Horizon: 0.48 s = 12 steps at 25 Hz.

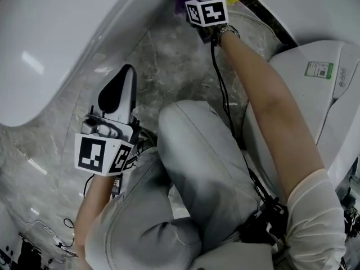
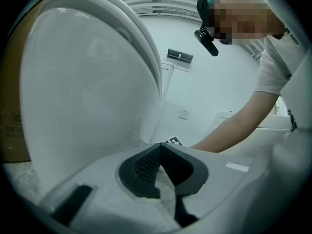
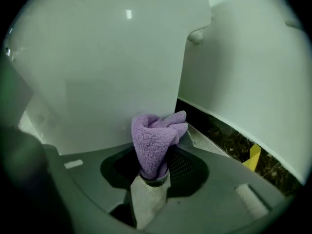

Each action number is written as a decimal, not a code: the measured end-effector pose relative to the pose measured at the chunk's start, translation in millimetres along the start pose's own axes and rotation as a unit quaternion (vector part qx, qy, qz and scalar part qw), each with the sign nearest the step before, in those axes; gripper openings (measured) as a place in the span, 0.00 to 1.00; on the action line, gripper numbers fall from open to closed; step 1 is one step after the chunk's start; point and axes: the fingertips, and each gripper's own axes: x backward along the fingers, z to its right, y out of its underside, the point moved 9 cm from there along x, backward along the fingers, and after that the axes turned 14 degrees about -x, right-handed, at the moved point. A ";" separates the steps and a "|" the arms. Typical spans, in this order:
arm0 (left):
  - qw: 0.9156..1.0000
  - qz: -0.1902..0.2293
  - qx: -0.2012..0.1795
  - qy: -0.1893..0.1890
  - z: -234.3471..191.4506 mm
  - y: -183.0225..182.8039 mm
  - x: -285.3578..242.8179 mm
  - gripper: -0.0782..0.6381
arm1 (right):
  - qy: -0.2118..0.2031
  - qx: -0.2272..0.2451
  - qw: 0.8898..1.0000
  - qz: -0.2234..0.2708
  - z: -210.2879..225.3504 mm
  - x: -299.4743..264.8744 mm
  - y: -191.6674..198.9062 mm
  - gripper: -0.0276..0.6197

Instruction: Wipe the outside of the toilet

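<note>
cloth (image 3: pixel 155 139) in right gripper (image 3: pixel 155 173) against toilet (image 3: pixel 107 67)

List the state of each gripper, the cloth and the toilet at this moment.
toilet: outer wall glossy white, no smears showing.
purple cloth: bunched, pressed against the toilet's outer wall.
right gripper: shut on the purple cloth.
left gripper: shut, nothing between its jaws, not touching the toilet.
</note>
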 end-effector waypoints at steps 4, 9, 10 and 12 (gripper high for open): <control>1.000 -0.001 -0.005 -0.015 -3.4 -2.3 7.9 0.12 | -0.019 0.009 1.000 0.002 -12.8 3.0 -0.9 0.26; 0.999 0.001 -0.003 -0.041 2.1 -4.4 12.7 0.12 | -0.076 0.017 0.997 0.007 -38.5 22.3 10.6 0.26; 0.999 0.000 -0.001 -0.047 4.1 -4.6 14.0 0.12 | -0.089 0.020 0.996 0.007 -45.7 26.3 12.8 0.26; 0.998 -0.002 0.000 -0.056 9.1 -5.3 18.2 0.12 | -0.113 0.026 0.993 0.005 -60.8 34.2 18.2 0.26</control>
